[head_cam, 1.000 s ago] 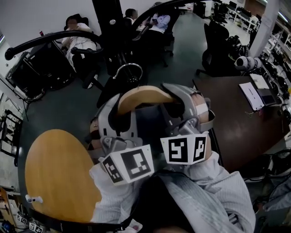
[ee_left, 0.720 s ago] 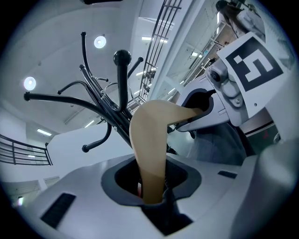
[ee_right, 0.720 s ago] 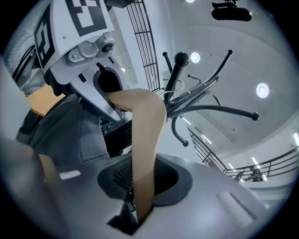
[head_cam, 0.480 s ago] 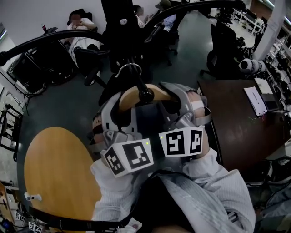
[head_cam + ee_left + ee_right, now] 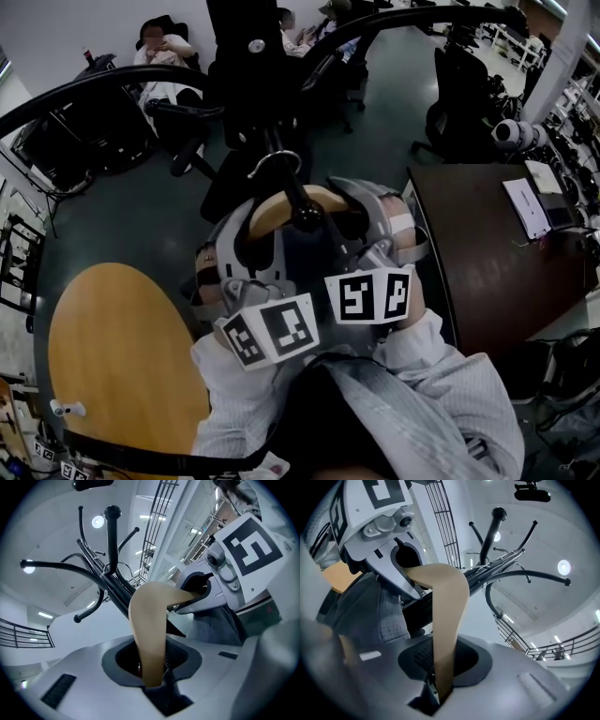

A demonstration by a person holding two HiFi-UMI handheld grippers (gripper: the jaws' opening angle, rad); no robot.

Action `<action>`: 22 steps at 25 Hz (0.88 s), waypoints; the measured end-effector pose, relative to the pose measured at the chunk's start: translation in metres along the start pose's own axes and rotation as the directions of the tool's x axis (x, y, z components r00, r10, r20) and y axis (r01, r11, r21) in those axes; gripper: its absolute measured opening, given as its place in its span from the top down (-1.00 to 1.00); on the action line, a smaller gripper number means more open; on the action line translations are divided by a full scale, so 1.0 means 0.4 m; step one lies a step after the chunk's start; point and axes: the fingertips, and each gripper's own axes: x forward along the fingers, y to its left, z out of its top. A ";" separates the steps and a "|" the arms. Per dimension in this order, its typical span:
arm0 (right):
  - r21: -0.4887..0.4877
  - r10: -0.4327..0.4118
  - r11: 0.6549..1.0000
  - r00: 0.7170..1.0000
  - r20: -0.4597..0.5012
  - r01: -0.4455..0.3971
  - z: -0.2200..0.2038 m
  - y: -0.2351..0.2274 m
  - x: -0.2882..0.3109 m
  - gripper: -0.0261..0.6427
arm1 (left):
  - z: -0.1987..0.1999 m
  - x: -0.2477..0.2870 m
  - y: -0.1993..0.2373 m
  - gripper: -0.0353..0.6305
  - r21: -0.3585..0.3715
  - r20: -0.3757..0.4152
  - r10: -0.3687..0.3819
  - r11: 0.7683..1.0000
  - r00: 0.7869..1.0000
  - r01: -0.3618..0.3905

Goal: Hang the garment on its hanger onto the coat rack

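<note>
A wooden hanger (image 5: 272, 202) with a metal hook (image 5: 281, 161) carries a dark grey garment (image 5: 389, 616). My left gripper (image 5: 246, 239) is shut on its left end and my right gripper (image 5: 370, 211) on its right end, the right jaws closing slightly tighter. The left gripper view shows the wood (image 5: 149, 634) running down between the left gripper's (image 5: 152, 681) jaws; the right gripper view shows the wood (image 5: 447, 620) the same way in the right gripper (image 5: 438, 686). The black coat rack (image 5: 253, 56) stands just beyond, one ball-tipped arm (image 5: 306, 217) crossing the hanger's middle near the hook.
A round wooden table (image 5: 112, 366) lies low on the left. A dark brown desk (image 5: 478, 253) with papers (image 5: 530, 206) is on the right. Office chairs and seated people (image 5: 159, 56) are behind the rack. The rack's curved arms (image 5: 61, 566) spread overhead.
Both grippers have carried the hanger up toward the rack. A ball-tipped rack arm now lies across the hanger's middle, and the hook sits closer to the pole.
</note>
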 end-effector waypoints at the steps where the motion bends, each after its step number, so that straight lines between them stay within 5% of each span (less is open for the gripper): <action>1: -0.005 -0.008 1.000 1.000 0.004 0.008 0.002 -0.002 0.002 0.74 | 0.000 0.001 0.004 0.57 0.011 0.002 0.009 1.000 1.000 -0.009; 8: 0.004 -0.014 1.000 0.999 0.036 0.014 0.014 0.025 -0.030 0.74 | -0.014 -0.037 0.000 0.57 0.061 0.017 0.079 0.995 0.997 -0.080; 22: 0.014 0.096 0.995 0.992 0.077 -0.097 0.052 0.019 -0.098 0.65 | 0.010 -0.095 0.008 0.53 0.076 -0.004 0.037 0.996 0.999 -0.036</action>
